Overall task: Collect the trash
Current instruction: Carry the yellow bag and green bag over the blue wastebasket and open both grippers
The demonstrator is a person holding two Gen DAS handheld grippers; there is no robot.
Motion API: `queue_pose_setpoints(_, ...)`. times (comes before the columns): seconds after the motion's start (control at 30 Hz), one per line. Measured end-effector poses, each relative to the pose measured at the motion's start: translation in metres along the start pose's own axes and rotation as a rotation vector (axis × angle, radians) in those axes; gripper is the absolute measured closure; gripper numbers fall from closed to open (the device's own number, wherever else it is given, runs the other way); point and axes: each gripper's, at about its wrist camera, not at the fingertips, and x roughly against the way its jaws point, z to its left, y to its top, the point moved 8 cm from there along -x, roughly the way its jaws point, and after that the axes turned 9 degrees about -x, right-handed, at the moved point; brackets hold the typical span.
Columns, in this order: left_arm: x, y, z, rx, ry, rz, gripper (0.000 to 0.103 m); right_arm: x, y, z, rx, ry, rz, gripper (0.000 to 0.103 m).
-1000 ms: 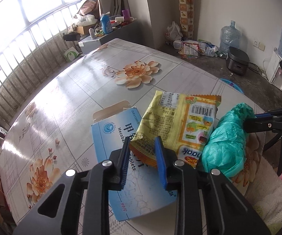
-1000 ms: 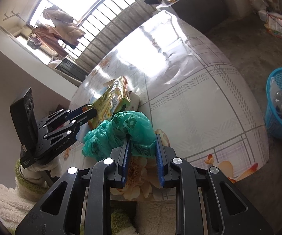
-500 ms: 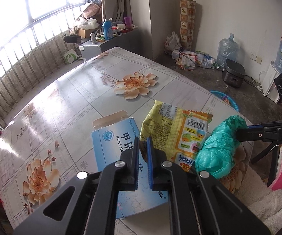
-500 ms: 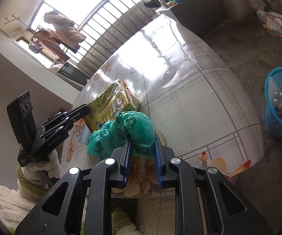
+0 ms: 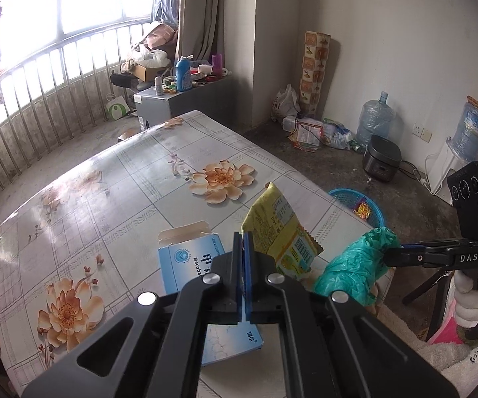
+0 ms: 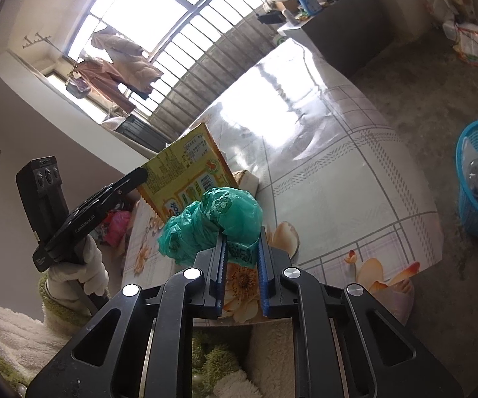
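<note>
Yellow snack wrapper hangs lifted off the table, pinched at its edge by the left gripper, whose jaws are clamped tight. Just to its right, the right gripper squeezes a crumpled green plastic bag. Under the left gripper a blue box lies uncollected. Ahead and right, on the floor, the blue basket waits; neither piece looks dropped in yet.

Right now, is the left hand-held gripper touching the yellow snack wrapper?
Touching. The left wrist view shows the left hand-held gripper shut on the yellow snack wrapper's edge, lifting it.
</note>
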Motion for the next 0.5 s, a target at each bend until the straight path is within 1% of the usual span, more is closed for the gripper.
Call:
queue_pose_setpoints(0.3,0.03,0.024,0.008,0.016,0.031,-0.086,0.103,0.019,0.009,0.001,-0.018,0.064,-0.053,0.089)
queue_pose_setpoints(0.5,0.036,0.045,0.009,0.003,0.031,-0.128,0.103,0.033,0.016,-0.002,-0.045,0.099,-0.103,0.089)
